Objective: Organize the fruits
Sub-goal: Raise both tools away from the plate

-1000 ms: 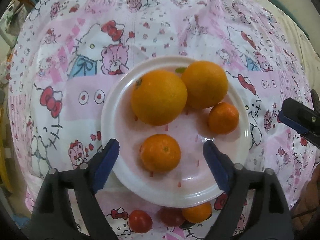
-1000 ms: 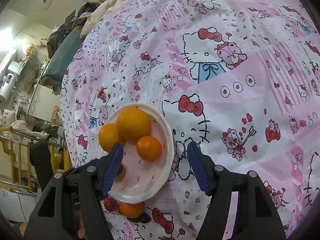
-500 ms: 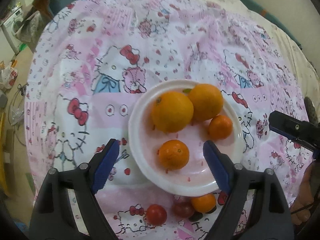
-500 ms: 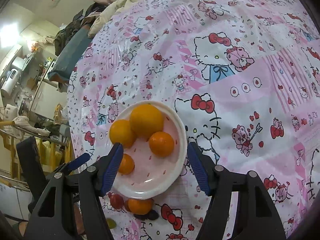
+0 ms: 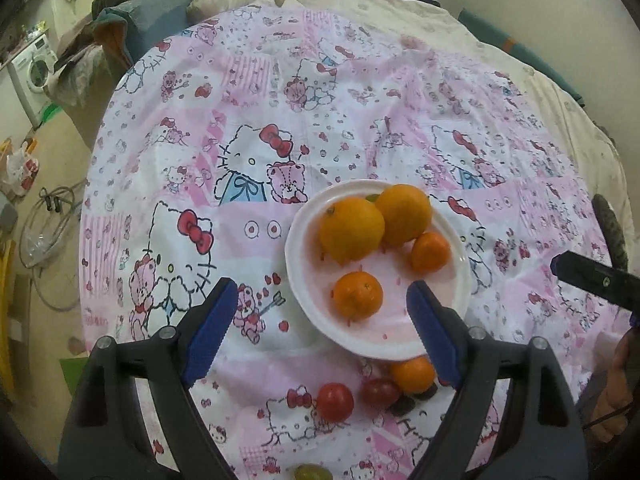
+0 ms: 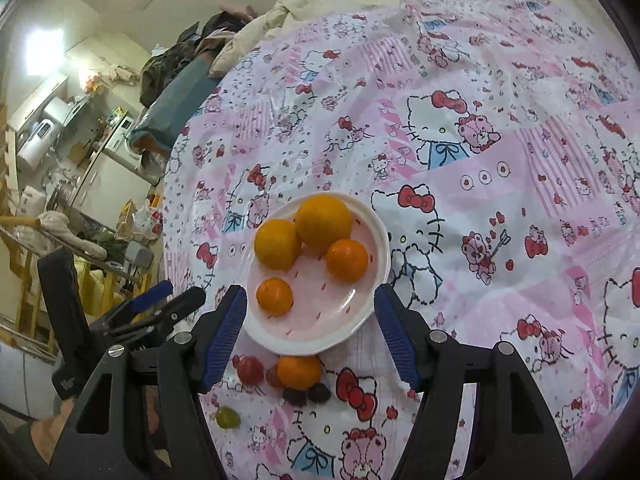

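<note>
From my left wrist, my left tool (image 5: 316, 320) points steeply down over the table (image 5: 360, 120), jaws spread wide and holding nothing. Between its blue pads (image 5: 210, 328) sits the near part of the plate (image 5: 296, 280). On the plate lie two oranges (image 5: 351, 228) at the back, touching each other, and two mandarins (image 5: 357, 294) nearer me, apart. Just off the plate's near rim, on the cloth, lie a third mandarin (image 5: 412, 374), two tomatoes (image 5: 335, 401) and a dark fruit (image 5: 402, 405); a green grape (image 5: 311, 472) lies at the bottom edge. The tip of my right tool (image 5: 592, 280) juts in at the right edge.

From my right wrist, my right tool (image 6: 310, 328) also tilts downward, jaws moderately apart and empty, the plate (image 6: 376, 236) framed between them. My left tool (image 6: 160, 308) shows at lower left, its jaws parted, beside the plate.
</note>
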A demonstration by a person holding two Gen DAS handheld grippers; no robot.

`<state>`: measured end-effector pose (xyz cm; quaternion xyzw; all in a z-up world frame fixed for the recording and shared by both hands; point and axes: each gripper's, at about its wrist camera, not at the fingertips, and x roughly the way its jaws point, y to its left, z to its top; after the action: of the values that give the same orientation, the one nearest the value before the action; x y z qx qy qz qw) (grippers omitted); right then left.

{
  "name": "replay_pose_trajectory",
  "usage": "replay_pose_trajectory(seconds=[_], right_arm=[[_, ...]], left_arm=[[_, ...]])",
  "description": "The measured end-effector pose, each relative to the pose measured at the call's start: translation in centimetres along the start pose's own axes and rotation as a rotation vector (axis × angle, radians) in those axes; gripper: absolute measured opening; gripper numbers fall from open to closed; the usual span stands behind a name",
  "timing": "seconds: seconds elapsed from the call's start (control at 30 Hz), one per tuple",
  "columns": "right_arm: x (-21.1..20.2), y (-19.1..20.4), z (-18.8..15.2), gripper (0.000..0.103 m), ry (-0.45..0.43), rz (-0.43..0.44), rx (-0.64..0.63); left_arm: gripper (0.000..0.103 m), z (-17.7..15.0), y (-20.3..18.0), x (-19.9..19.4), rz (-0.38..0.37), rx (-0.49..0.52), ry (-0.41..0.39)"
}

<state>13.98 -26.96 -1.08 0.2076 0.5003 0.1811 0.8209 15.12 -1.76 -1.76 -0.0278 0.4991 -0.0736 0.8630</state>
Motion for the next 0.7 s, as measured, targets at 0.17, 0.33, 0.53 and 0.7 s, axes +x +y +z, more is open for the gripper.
replay_pose_trajectory(seconds=[0.17,0.33,0.53,0.7], right_arm=[[-1.0,0.6,-1.5,0.069,-0.004,0.005,-0.017],[-1.4,0.6,-2.5,0.069,-0.006,-0.002,-0.019],[-2.5,0.7,-3.9,0.072,-0.086,-0.045,-0.037],[-2.6,0.2,-4.8,0.084,-0.110,-0.082,-0.008]], left_arm=[[0.084,-0.9,0.3,-1.6,0.048,-0.059,0.027],[0.084,-1.9,-0.4,-4.1,0.056,-0.060,-0.007],[0.084,-2.9,-0.9,-5.8,0.048,-0.062,-0.044],[0.084,-3.7,-1.1,-5.3,0.075,-0.021,-0.063]])
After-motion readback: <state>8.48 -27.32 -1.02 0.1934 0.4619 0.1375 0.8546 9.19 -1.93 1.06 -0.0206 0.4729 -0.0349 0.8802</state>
